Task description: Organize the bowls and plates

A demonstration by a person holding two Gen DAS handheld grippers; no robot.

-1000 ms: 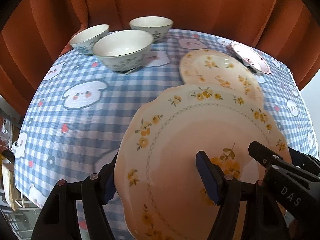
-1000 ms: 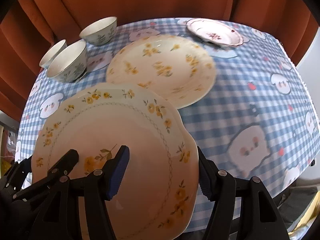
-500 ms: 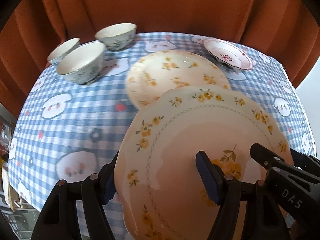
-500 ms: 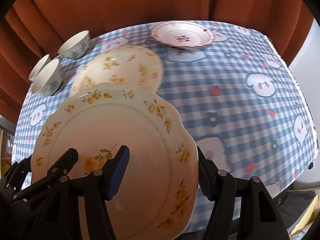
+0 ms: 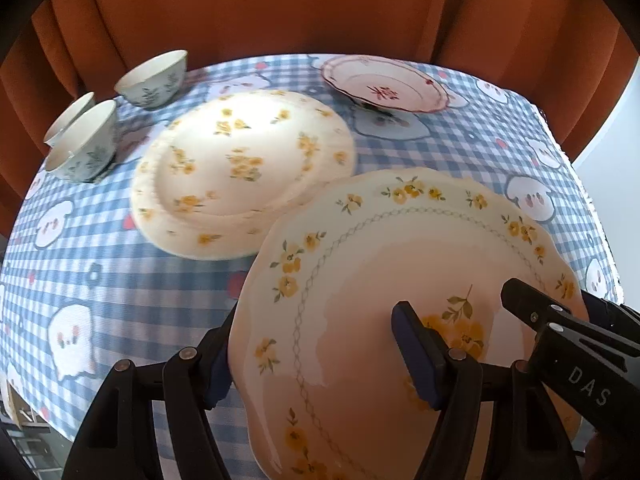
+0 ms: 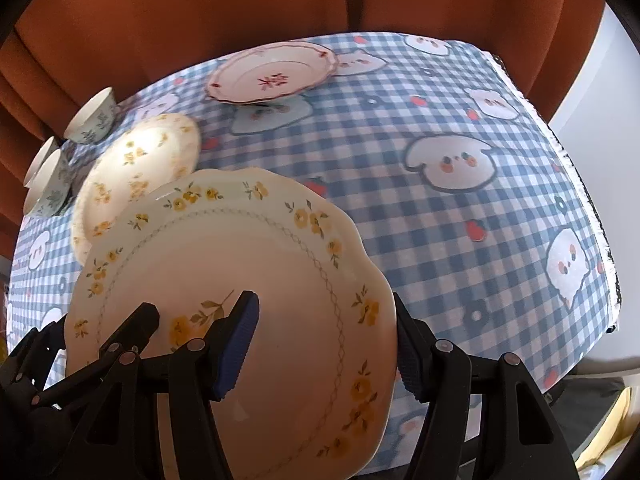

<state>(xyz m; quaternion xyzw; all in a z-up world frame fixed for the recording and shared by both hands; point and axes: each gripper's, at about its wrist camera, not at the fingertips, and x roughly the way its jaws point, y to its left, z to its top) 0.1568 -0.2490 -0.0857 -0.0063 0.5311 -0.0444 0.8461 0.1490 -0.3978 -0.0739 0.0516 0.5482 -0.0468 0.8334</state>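
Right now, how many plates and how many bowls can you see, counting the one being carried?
Plates: 3 (carried yellow-flower plate, yellow-flower plate on the table, red-trimmed plate)
Bowls: 3 ()
Total: 6

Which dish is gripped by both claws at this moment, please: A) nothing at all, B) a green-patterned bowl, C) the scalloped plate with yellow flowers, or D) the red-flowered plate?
C: the left claw and right claw each clamp a side of the scalloped yellow-flowered plate, held above the checked tablecloth.
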